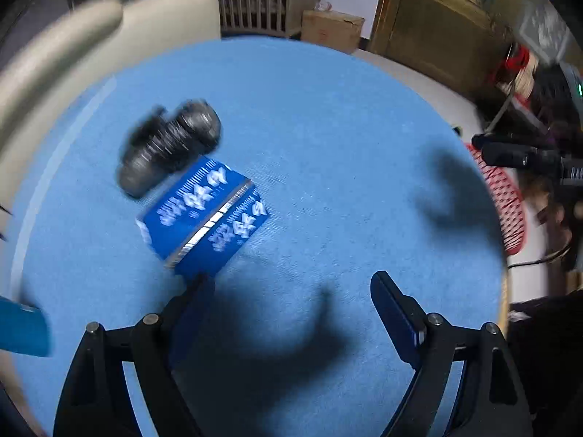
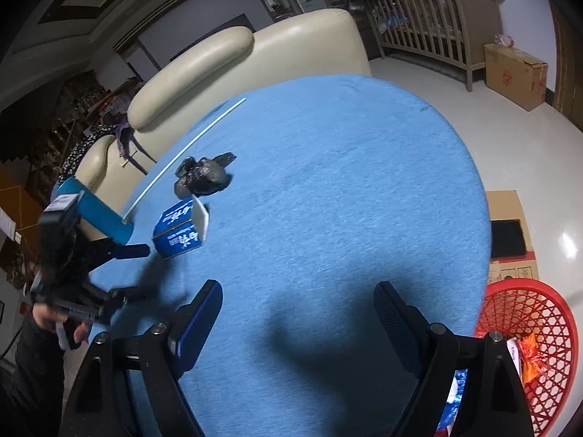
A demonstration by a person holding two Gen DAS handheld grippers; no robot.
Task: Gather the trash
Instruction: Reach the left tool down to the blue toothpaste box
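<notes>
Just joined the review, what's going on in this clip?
A person with a tool in each hand is clearing trash off a round blue table. Both tools are open and empty. The left tool hovers by a blue carton, next to a crumpled black bag. The red basket beside the table already holds some wrappers.
</notes>
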